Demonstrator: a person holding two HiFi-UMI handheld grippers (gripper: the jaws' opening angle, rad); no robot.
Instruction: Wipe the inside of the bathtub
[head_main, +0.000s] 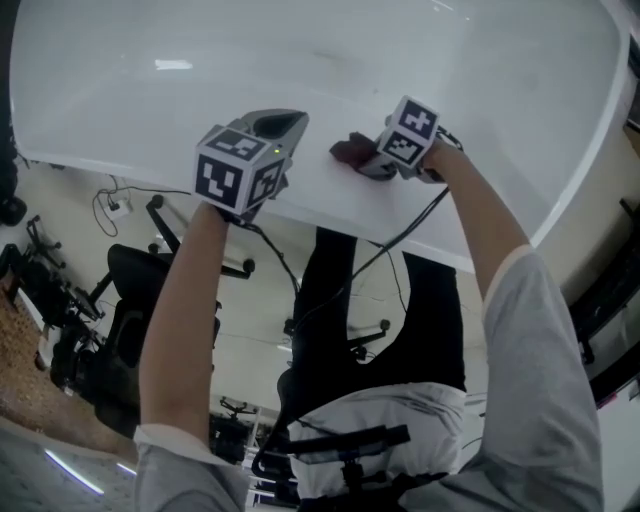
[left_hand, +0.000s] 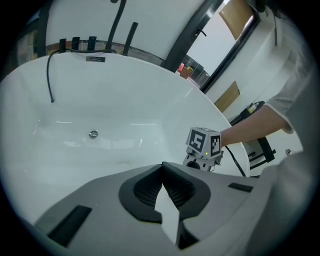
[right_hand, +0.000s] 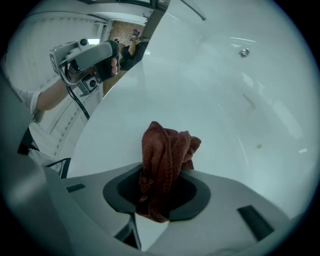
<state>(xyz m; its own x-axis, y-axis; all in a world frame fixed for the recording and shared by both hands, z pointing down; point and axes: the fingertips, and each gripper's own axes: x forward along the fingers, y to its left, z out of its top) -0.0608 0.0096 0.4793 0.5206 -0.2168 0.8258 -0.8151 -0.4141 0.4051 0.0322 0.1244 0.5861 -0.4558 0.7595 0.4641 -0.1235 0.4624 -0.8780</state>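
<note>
Looking down on a white bathtub (head_main: 300, 60), glossy, with a small round metal fitting (left_hand: 93, 133) on the far wall and a dark hose (left_hand: 50, 80) draped over the rim. Beyond the near edge, pale floor (head_main: 250, 345) with black office chairs (head_main: 125, 300) and a loose cable (head_main: 110, 205). Over to the right gripper (right_hand: 160, 182): clamped hard on a dark red cloth (right_hand: 165, 150), bunched and poking out past the jaws, right at the tub's near edge, contact with the surface hard to call. Left gripper (left_hand: 163, 167) alongside, clear of the cloth, jaws pressed together on nothing.
</note>
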